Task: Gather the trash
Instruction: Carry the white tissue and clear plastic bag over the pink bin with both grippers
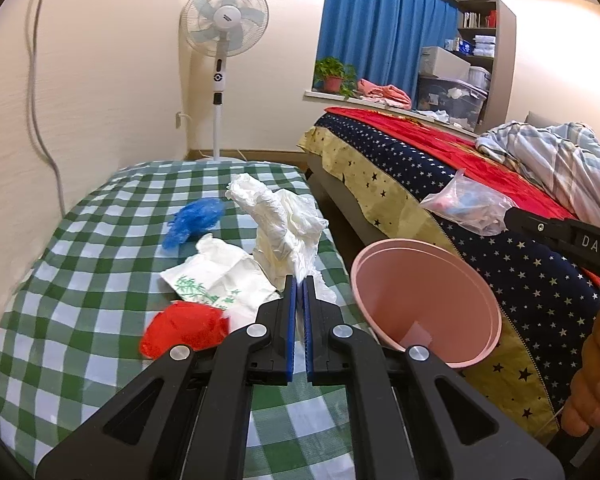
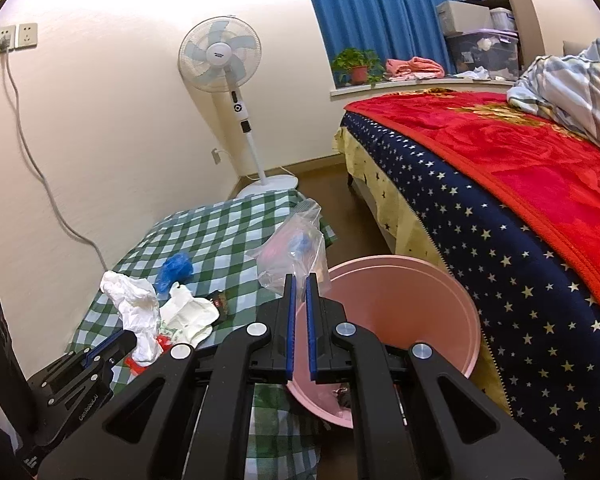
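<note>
In the left wrist view my left gripper [image 1: 300, 282] is shut on a crumpled white plastic bag [image 1: 284, 220], which stands up from the green checked cloth [image 1: 80, 280]. On the cloth lie a blue bag [image 1: 194, 222], a white printed bag [image 1: 216, 280] and a red scrap [image 1: 184, 330]. A pink bin [image 1: 424, 304] stands at the right. My right gripper [image 2: 300, 280] is shut on a clear plastic bag [image 2: 292, 248] above the bin's near rim [image 2: 400, 312]. That gripper [image 1: 508, 216] also shows from the left with the clear bag [image 1: 468, 204]. Some dark trash [image 2: 344, 396] lies in the bin.
A bed with a star-patterned cover and a red blanket [image 2: 540, 184] runs along the right, close to the bin. A standing fan [image 2: 224, 64] is in the corner. A small dark wrapper [image 2: 220, 304] lies on the cloth. A hand [image 1: 592, 380] holds the right gripper.
</note>
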Motion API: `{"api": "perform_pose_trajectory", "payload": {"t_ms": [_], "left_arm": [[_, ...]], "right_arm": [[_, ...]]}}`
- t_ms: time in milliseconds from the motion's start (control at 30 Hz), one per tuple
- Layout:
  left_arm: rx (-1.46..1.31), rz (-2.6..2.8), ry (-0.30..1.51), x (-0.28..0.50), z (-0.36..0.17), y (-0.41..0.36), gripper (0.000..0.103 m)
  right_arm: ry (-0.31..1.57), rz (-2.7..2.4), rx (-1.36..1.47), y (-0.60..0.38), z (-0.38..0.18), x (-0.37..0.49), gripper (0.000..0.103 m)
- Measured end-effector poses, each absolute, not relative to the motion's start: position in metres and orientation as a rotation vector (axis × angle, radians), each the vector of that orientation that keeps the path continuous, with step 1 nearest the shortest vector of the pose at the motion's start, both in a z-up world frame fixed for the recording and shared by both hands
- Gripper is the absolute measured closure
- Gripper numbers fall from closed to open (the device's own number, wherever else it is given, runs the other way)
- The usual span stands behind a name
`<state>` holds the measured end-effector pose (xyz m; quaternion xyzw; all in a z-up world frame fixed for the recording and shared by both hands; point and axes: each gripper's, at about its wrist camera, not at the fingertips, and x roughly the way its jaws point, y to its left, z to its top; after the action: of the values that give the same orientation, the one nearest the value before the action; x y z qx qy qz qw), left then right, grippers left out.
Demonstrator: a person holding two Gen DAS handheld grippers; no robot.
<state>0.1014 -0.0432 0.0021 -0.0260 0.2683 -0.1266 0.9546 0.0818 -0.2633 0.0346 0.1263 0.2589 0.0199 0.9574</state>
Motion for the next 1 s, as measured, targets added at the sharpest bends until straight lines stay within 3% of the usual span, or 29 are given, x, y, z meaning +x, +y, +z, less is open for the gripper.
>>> {"api": "perform_pose_trajectory", "payload": {"t_ms": [1000], "left_arm": [[-0.054,-0.408,0.561,0.122,-0.016,-0.127,0.1]], "right_arm": [[0.572,-0.097,0.261,-0.328,0.01,0.087,0.098]]}}
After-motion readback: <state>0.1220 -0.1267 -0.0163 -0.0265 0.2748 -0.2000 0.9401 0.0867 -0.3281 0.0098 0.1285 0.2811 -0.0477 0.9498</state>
